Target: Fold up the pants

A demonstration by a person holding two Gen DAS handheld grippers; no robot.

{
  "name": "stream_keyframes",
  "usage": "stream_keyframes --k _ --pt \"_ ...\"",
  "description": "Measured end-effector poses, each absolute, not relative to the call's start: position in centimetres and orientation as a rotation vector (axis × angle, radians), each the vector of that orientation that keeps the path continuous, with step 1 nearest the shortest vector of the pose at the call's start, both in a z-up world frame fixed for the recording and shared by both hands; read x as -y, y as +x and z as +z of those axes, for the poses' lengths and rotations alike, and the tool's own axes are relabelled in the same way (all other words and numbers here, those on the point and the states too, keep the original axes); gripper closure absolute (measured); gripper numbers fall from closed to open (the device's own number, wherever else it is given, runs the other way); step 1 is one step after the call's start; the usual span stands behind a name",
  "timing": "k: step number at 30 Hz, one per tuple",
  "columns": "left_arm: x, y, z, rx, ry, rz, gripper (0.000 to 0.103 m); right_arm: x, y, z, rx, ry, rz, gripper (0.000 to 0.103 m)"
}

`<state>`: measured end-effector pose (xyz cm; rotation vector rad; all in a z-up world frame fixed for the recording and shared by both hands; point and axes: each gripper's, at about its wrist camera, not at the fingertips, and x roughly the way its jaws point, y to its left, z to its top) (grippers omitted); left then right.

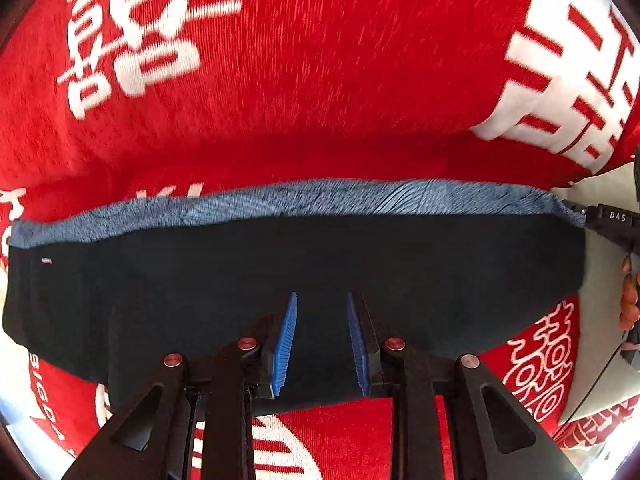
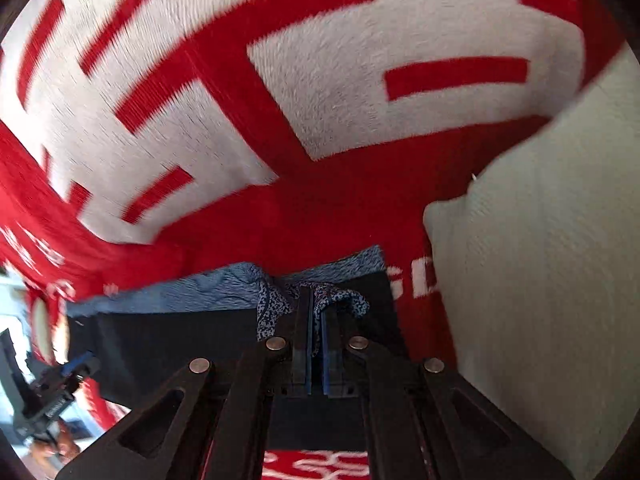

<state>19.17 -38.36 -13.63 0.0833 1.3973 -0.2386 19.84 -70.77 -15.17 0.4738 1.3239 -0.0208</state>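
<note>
The dark navy pants point(image 1: 280, 280) lie folded across a red blanket, with a blue speckled inner band point(image 1: 320, 198) showing along the far edge. My left gripper point(image 1: 322, 300) is open, its blue pads apart, just above the near middle of the pants and holding nothing. In the right wrist view my right gripper point(image 2: 316, 300) is shut on the blue speckled edge of the pants point(image 2: 344, 296) at their right end; the dark cloth point(image 2: 180, 340) stretches away to the left. The right gripper also shows at the right edge of the left wrist view point(image 1: 616, 224).
A red blanket with large white characters point(image 1: 320, 60) covers the surface under the pants. A pale grey-green cushion or sheet point(image 2: 540, 260) lies to the right of the right gripper. The person's hand point(image 1: 630, 300) shows at the right edge.
</note>
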Motion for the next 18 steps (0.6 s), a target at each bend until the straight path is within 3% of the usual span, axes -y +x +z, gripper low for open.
stream_keyframes --k 8,9,10,11,12,16,18 --pt "40.0 19.4 -15.3 -1.398 0.142 -0.233 0.072 71.6 19.4 -13.2 -1.330 0.529 -0.053 0.093" --pt "40.2 19.4 -15.3 -1.389 0.145 -0.225 0.045 71.6 18.8 -12.7 -1.317 0.522 -0.062 0.087" --pt "40.3 19.3 -15.0 -1.367 0.145 -0.213 0.019 71.5 18.3 -12.3 -1.304 0.510 -0.075 0.079" --pt "40.4 19.1 -14.6 -1.321 0.143 -0.207 0.018 71.3 18.0 -11.7 -1.287 0.474 -0.106 0.044" --pt "40.7 19.0 -14.3 -1.303 0.148 -0.221 0.018 71.2 17.6 -11.1 -1.254 0.436 -0.135 0.034" --pt "42.1 19.1 -14.9 -1.312 0.200 -0.251 0.018 70.8 17.2 -9.6 -1.190 0.439 -0.101 0.034" --pt "42.5 19.1 -15.4 -1.317 0.215 -0.248 0.018 70.1 17.0 -9.3 -1.177 0.450 -0.052 0.052"
